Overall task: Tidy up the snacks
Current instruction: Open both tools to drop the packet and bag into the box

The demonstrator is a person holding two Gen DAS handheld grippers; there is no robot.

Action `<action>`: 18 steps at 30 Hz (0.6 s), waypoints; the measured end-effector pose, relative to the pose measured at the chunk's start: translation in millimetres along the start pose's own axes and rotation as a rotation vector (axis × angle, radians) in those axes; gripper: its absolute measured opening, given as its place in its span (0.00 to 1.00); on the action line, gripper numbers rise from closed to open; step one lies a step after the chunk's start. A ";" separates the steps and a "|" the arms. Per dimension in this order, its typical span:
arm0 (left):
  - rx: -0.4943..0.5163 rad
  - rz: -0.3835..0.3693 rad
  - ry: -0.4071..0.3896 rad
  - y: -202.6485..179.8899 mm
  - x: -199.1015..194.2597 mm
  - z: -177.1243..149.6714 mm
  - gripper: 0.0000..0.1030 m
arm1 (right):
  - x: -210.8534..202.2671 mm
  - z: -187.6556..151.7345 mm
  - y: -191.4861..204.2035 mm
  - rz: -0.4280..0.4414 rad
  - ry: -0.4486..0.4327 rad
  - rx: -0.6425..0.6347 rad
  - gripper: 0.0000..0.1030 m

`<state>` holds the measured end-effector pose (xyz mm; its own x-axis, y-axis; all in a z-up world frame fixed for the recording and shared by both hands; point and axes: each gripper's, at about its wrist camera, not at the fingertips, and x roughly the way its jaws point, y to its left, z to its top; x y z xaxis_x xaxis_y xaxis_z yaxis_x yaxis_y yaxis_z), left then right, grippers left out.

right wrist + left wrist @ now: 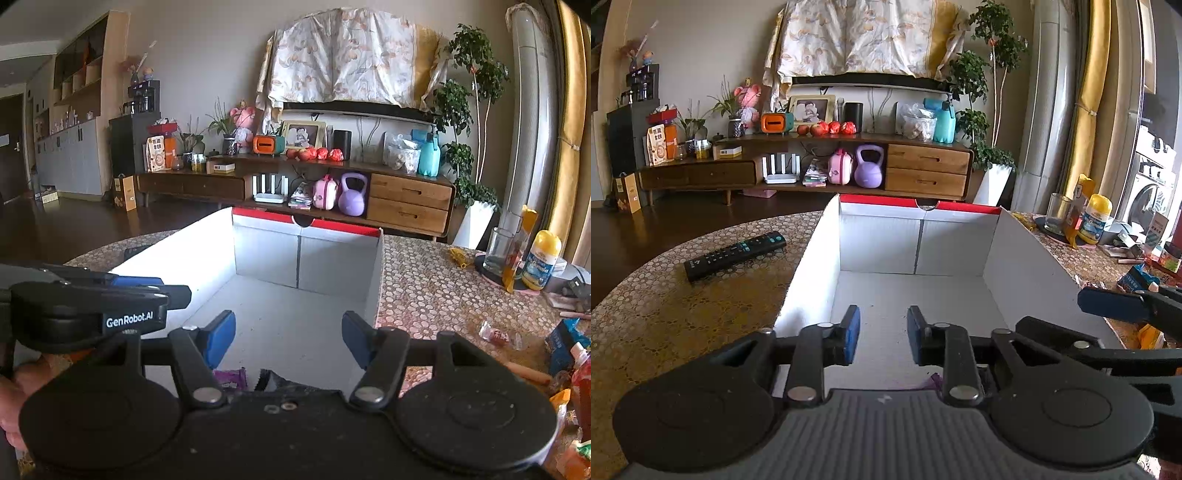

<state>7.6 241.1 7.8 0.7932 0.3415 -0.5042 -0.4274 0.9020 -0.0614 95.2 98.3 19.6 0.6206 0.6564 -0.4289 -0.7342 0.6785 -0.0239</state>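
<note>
An open white cardboard box with a red far rim (919, 240) (266, 258) sits on the round table. My left gripper (882, 334) is open and empty above the box's near end. My right gripper (288, 338) is open and empty, also over the near end, to the right of the left one. A purple snack packet (231, 378) and a dark packet (275, 380) lie in the box's near end under the right gripper; a purple corner shows in the left wrist view (932, 382). Loose snack packets (496, 334) (1137, 278) lie on the table to the right.
A black remote (735, 254) lies left of the box. At the right are a glass (500, 251), a yellow-capped bottle (541, 264), a blue carton (565, 343) and other clutter. A TV cabinet (812, 170) stands beyond the table.
</note>
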 end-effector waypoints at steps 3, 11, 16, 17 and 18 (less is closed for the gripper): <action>0.000 0.000 -0.007 -1.2 -4.9 1.1 0.29 | -5.2 -0.1 -2.2 -0.003 -0.009 0.008 0.61; -0.020 0.014 -0.053 -7.6 -24.4 2.4 0.68 | -22.8 3.4 -10.6 -0.016 -0.043 0.052 0.61; -0.002 0.010 -0.065 -16.0 -35.6 4.8 0.68 | -32.3 1.7 -16.4 -0.027 -0.055 0.070 0.61; 0.001 0.009 -0.067 -17.3 -37.6 5.4 0.68 | -34.1 1.7 -17.8 -0.029 -0.057 0.075 0.61; 0.002 0.009 -0.068 -18.8 -39.6 5.7 0.68 | -36.2 1.5 -19.5 -0.031 -0.060 0.081 0.61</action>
<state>-13.3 212.1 33.8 0.8171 0.3666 -0.4449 -0.4337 0.8993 -0.0554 87.4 61.9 37.0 0.6595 0.6519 -0.3743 -0.6916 0.7213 0.0378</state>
